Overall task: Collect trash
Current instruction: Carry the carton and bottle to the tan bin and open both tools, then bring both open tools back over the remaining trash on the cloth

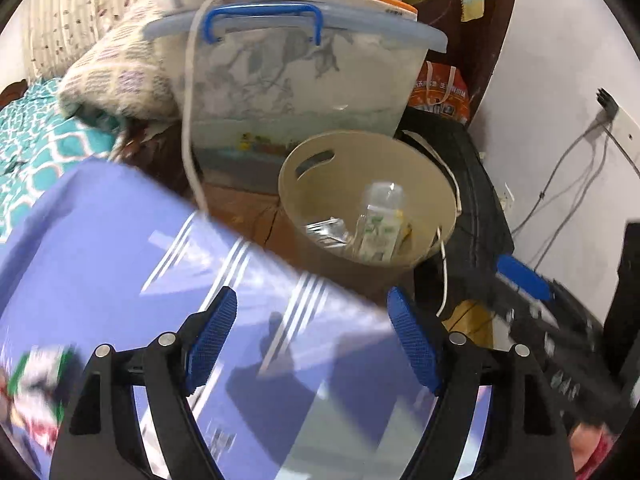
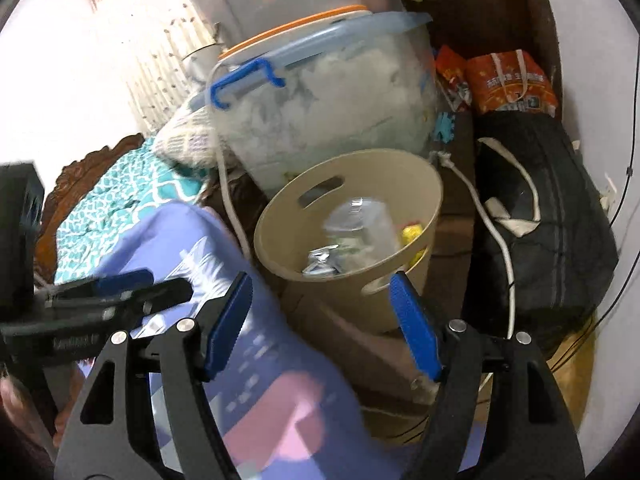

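Blue pads of my left gripper (image 1: 312, 340) stand wide apart, nothing between them, over a lilac cloth (image 1: 120, 248). Right gripper (image 2: 320, 320) likewise spread and empty, its right pad almost level with the near rim of the beige bin (image 2: 276, 252). Bin sits on a brown box (image 1: 256, 216) in front of a clear storage tub (image 1: 296, 80); inside it a plastic bottle (image 1: 378, 220) and a silvery wrapper (image 2: 322, 260), with something yellow (image 2: 412, 234) at the far side.

Judgement: both tools are free, so the step is finding the next piece of rubbish. I would swing one gripper away from the bin, slowly, and keep clear of the white cable (image 2: 492, 232) beside it.

Hard to read: a red, green and white blur at lower left of the left view may be packaging; cannot tell. Motion smear softens both views. No loose trash outside the bin is clearly visible.
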Available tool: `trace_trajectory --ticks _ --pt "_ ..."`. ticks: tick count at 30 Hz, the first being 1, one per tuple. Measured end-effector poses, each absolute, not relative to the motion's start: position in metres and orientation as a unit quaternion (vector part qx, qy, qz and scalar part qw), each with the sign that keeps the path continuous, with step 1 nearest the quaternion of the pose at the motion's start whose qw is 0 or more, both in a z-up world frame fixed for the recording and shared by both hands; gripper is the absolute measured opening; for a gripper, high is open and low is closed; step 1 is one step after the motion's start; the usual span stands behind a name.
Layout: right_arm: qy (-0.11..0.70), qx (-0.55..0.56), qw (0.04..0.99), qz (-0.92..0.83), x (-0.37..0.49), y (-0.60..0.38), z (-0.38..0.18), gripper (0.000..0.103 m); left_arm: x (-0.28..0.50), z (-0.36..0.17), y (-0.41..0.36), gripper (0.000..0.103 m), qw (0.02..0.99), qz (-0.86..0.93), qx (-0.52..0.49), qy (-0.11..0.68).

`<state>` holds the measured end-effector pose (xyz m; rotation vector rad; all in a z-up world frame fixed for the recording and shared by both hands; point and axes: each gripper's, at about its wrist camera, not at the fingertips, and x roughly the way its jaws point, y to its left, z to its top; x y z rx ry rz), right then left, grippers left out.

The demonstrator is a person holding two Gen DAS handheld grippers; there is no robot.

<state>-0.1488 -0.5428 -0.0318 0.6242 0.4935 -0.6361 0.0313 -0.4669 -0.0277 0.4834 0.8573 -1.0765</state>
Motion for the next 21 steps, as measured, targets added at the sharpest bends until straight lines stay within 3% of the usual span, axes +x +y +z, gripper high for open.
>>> trace_trajectory --ticks 9,21 --pt "0.245 0.304 0.884 -0.255 -0.139 -0.461 -0.034 0.072 0.024 -0.042 -0.333 0.074 0.8 -0.414 0.193 0.389" --pt "0.256 0.294 0.886 -0.25 -0.148 -0.386 -0.023 0.073 0.01 -0.031 -0.244 0.074 0.84 -0.388 0.147 0.351"
